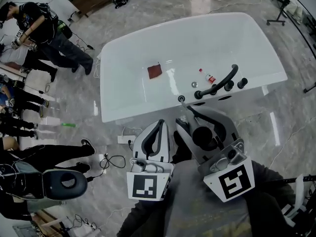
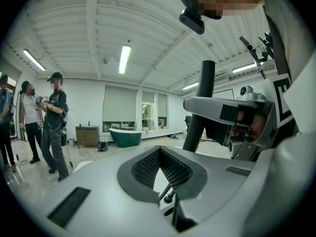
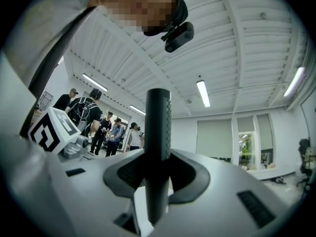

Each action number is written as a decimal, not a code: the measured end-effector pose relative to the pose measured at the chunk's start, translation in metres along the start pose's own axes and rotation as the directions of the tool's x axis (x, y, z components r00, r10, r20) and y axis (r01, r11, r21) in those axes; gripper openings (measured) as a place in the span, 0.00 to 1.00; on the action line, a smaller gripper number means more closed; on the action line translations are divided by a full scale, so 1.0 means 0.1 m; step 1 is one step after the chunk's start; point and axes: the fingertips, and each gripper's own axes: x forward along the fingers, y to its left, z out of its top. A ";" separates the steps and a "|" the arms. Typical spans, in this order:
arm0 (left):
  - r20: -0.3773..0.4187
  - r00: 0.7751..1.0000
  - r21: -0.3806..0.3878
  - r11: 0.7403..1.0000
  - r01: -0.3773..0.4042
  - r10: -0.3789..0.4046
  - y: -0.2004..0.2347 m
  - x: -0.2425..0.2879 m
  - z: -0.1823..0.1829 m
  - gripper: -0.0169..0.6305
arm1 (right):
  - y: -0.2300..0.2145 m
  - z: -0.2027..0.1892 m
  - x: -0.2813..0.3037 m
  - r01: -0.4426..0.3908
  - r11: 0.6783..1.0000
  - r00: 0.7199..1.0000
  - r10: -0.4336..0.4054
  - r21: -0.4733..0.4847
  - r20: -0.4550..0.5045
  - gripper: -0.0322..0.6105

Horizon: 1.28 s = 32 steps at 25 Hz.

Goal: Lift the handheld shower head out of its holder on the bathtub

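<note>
the right gripper clamps the dark shower head upright by its handle, just outside the bathtub's near edge; the left gripper is closed, empty.

Over the bathtub I have open room: only a red cloth and a small bottle lie in the basin. The near rim is tighter, with the black spout and two knobs just beyond my right hand-held gripper. My left hand-held gripper sits just beside it. A power strip lies on the floor to its left, and people stand well apart.
</note>
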 end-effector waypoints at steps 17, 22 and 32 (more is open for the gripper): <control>0.025 0.999 0.033 0.999 0.033 -0.034 0.05 -0.17 0.02 0.03 | 0.12 -0.15 -0.03 0.041 0.998 0.999 -0.040 0.040 -0.021 0.24; 0.028 0.999 0.039 0.998 0.040 -0.041 0.11 -0.18 0.03 0.03 | 0.12 -0.16 0.03 0.054 0.997 0.998 -0.052 0.047 -0.025 0.24; 0.032 0.999 0.038 0.998 0.042 -0.044 0.20 -0.09 -0.04 0.03 | 0.10 -0.28 0.15 0.053 0.998 0.999 -0.052 0.045 -0.018 0.24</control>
